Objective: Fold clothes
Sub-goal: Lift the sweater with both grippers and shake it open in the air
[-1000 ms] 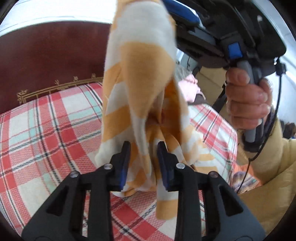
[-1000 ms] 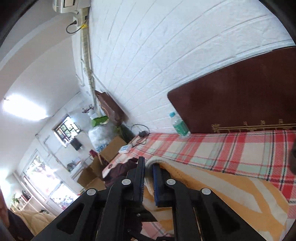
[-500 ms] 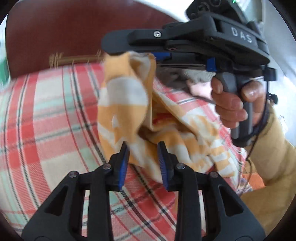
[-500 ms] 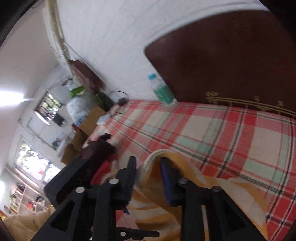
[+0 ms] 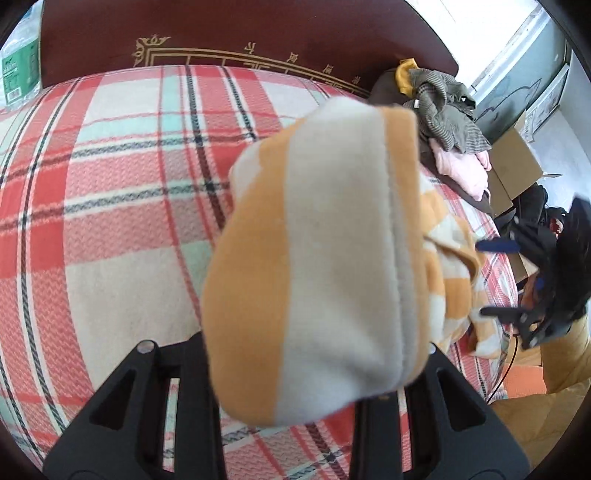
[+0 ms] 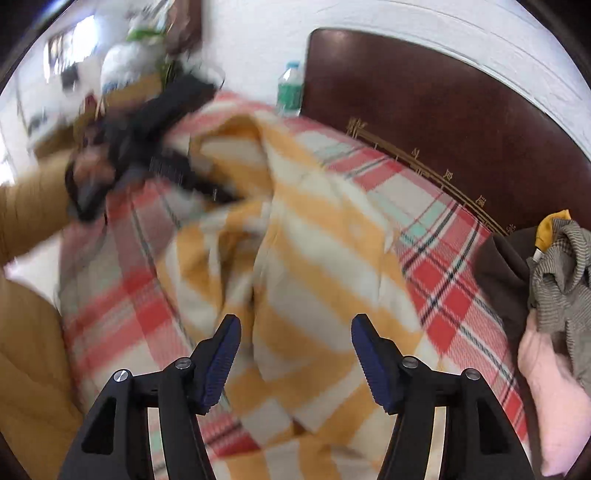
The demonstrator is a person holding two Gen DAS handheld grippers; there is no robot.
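Jaws of the right gripper (image 6: pixel 295 354) gape wide above the striped garment (image 6: pixel 314 266); left gripper's (image 5: pixel 295 354) jaws are hidden by it, state unclear.

left claw (image 5: pixel 295 354) tips behind striped cloth (image 5: pixel 314 258)

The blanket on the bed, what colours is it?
The blanket is red, cream and mint plaid with dark lines, clearest in the left wrist view.

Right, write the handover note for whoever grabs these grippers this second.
Left gripper: orange-striped garment draped over it; fingertips hidden, grip unclear.
Right gripper: open, empty, above the garment.
Garment: mostly rumpled on the plaid bed cover, one end lifted by the left.
Done: no neat fold visible.
To do: spread it flat, fold; then the clothes pile by the headboard.
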